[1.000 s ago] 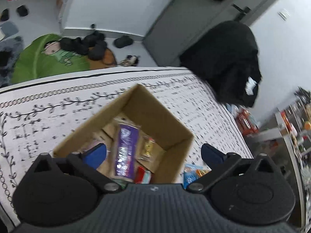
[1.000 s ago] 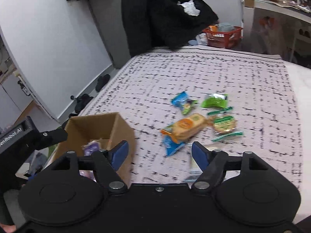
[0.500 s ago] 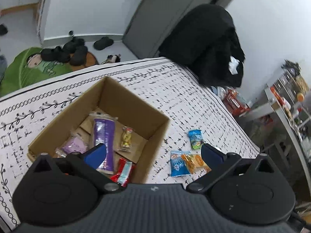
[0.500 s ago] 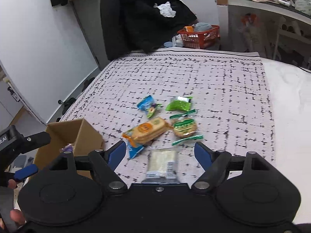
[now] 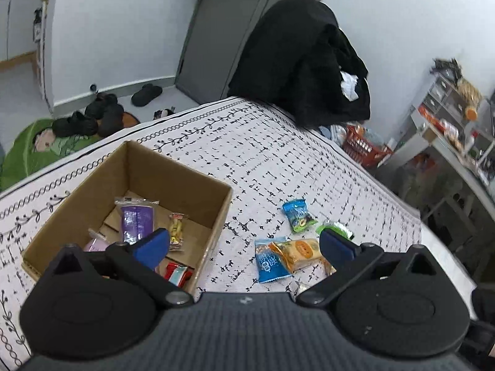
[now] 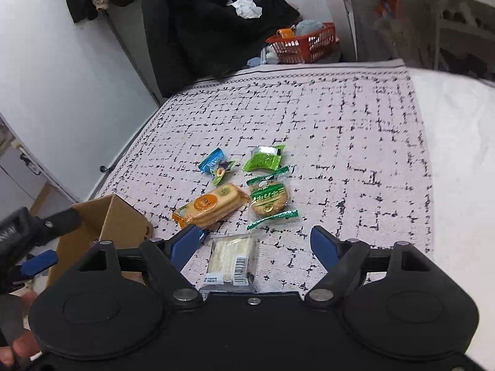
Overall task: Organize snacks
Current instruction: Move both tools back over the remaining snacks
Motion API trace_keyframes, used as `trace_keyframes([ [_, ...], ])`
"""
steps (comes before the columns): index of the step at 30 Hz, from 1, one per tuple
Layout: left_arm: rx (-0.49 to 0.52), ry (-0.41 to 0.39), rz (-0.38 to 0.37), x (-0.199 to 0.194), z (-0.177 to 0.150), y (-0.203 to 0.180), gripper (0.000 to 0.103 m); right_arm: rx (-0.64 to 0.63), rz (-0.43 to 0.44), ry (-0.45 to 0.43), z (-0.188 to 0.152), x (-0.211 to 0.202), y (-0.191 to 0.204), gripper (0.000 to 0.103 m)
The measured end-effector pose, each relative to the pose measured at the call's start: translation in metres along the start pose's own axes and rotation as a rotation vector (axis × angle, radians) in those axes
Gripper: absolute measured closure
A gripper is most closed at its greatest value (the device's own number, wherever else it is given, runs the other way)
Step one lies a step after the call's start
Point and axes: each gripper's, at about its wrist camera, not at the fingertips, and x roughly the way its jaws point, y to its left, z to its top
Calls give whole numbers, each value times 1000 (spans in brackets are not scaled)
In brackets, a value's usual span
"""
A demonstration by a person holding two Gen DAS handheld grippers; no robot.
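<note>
Cardboard walls frame the open box [image 5: 173, 182] on the left of the patterned cloth [image 5: 278, 160] covering the tabletop. Inside it you have a purple packet [image 5: 137, 221] lying with its long axis running from you toward the far wall of the box, a small yellow sweet [image 5: 176, 232] just beside it and lying the same way, and a red packet [image 5: 178, 273] near the front wall.

Your left hand-held gripper [image 5: 244, 245] hangs above the box's right edge with its jaws spread wide and nothing between them. Your right hand-held gripper [image 6: 255, 244] is likewise spread wide and empty, hovering over a clear-wrapped pale wafer packet [image 6: 232, 258] whose long axis points straight away from you.

Beyond it lie the loose snacks: an orange biscuit pack [image 6: 213, 208] set diagonally, its near end toward the box; a round green-wrapped biscuit [image 6: 269, 201] just to its right; a green pouch [image 6: 263, 162] farther off; and a small blue packet [image 6: 215, 165] to the pouch's left.
</note>
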Motion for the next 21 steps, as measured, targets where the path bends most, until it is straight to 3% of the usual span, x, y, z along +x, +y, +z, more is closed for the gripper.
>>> trace_keyframes([
  [9,116,35,31,4,-4,-30,1,111,71,27,0,19,-24,25],
  [21,164,115,57,29,-18,-67,2,208,149,73,7,46,-51,25],
])
